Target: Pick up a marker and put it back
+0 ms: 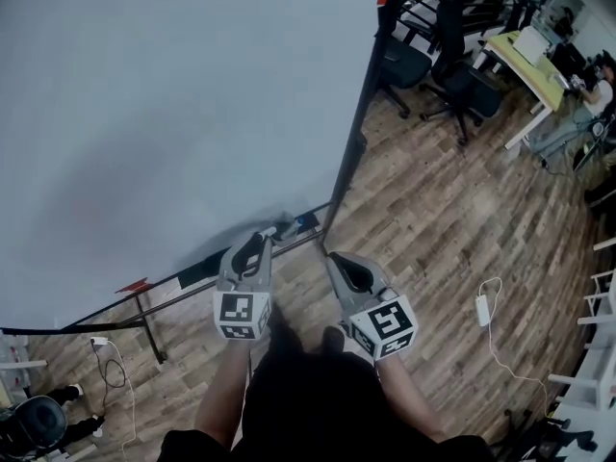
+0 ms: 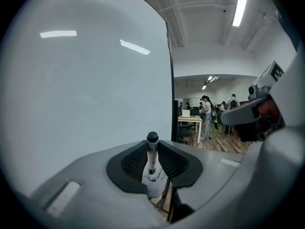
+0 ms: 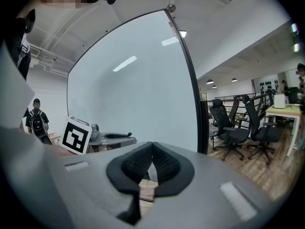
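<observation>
- Marker (image 2: 152, 160), a slim white barrel with a rounded black cap, is clamped upright between the ribbed black pads (image 2: 135, 161) of the left claw (image 2: 152, 144).
- Right claw (image 3: 152, 146) is clenched on itself, its ribbed pads meeting at the tips inside a smooth grey moulded shell.
- Both claws are held before a smooth, pale whiteboard (image 1: 173, 114) in a thin dark frame, above a wood-plank floor (image 1: 433, 219).
</observation>
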Motion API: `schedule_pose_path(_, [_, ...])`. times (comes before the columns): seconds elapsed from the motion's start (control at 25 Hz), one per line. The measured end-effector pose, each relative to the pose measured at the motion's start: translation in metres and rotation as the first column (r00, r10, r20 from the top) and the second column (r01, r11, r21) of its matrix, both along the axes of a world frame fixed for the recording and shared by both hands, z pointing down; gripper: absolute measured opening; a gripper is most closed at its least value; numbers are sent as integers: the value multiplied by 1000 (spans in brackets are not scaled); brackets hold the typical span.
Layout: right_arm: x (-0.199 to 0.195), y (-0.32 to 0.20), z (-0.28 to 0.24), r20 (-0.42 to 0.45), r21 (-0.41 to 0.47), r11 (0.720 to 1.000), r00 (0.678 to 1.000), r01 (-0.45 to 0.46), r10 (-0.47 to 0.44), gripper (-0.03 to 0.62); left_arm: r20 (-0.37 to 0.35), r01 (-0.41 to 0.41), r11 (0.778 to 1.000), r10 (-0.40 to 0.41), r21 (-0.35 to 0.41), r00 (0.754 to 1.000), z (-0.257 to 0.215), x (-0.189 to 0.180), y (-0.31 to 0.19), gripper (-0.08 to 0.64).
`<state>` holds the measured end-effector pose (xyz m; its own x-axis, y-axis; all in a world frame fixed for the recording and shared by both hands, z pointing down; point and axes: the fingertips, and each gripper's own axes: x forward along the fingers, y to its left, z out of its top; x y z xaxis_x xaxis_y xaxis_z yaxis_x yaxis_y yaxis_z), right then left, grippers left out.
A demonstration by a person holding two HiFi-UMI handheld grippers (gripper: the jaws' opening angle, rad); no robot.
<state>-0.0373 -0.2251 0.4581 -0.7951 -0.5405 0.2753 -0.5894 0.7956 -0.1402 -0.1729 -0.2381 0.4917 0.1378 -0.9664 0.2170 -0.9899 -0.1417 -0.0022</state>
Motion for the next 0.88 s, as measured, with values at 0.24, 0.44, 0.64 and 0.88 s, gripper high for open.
schedule_pose_path(0.24, [-3, 0, 4, -19, -3, 1000, 1000, -4, 4, 2, 1, -12, 999, 12, -47, 1000, 24, -2, -6, 77])
schedule_pose_path(0.44, [-2, 0, 10, -30, -21, 1000, 999, -15, 15, 2, -2, -28, 997, 28, -69, 1000, 35, 1, -10, 77])
schedule_pose_path(0.64, [-1, -2, 15, -36, -33, 999, 999, -23, 22, 2, 20, -47, 995, 49, -87, 999, 46, 4, -13, 77])
schedule_pose_path(0.88, [1, -6, 17, -32, -38, 999, 999, -16, 15, 2, 35, -44, 993, 48, -112, 998, 55, 6, -16, 78])
